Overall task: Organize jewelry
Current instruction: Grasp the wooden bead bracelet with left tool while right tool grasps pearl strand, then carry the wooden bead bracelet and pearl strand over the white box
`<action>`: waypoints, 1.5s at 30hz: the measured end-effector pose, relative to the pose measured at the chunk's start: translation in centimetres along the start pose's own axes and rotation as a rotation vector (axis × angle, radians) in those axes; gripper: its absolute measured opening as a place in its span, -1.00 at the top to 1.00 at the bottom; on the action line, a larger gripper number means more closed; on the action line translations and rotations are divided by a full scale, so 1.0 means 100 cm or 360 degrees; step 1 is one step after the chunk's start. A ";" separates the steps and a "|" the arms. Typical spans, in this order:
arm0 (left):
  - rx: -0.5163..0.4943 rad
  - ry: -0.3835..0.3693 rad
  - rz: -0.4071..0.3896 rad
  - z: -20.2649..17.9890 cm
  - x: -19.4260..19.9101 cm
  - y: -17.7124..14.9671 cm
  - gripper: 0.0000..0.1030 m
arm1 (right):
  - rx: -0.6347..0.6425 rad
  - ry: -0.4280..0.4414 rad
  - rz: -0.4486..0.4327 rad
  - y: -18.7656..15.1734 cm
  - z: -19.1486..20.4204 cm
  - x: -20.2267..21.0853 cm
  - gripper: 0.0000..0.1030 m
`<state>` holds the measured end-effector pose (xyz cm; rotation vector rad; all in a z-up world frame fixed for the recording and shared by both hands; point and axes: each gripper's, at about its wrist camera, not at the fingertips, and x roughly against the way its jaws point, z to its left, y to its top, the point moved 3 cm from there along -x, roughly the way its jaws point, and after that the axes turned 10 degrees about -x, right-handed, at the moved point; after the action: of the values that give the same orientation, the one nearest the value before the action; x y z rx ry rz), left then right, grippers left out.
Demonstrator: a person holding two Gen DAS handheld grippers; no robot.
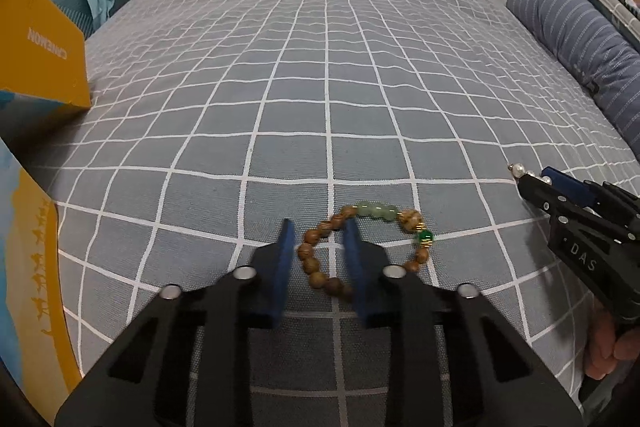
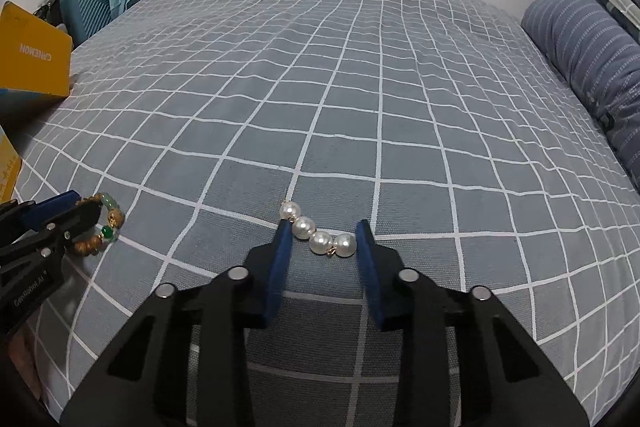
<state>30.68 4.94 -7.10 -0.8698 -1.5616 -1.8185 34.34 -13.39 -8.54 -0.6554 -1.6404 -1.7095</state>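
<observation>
Nothing is stored yet. The bracelet [image 1: 362, 247] and pearls [image 2: 318, 235] lie on the bed [image 1: 320, 87], near its front edge. Left gripper [image 1: 318, 241] and right gripper [image 2: 324, 241] straddle them, jaws apart. Both pickups remain.

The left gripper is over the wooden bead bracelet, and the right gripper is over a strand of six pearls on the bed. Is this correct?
Not quite: the pearl strand between the right gripper jaws shows four pearls, not six, as the right wrist view shows. The left gripper is indeed over the wooden bead bracelet.
</observation>
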 end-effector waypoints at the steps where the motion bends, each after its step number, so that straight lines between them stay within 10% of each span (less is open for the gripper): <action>1: 0.0009 -0.0006 0.0002 0.001 0.000 0.000 0.73 | 0.0004 -0.0004 -0.0003 0.000 0.001 0.000 0.43; 45: 0.0060 -0.0073 -0.0017 0.001 0.065 0.004 0.86 | -0.0152 -0.0048 -0.0090 0.005 -0.004 0.073 0.60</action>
<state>26.98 4.92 -1.71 -0.8927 -1.6267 -1.7826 30.00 -14.70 -2.72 -0.6890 -1.6203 -1.8362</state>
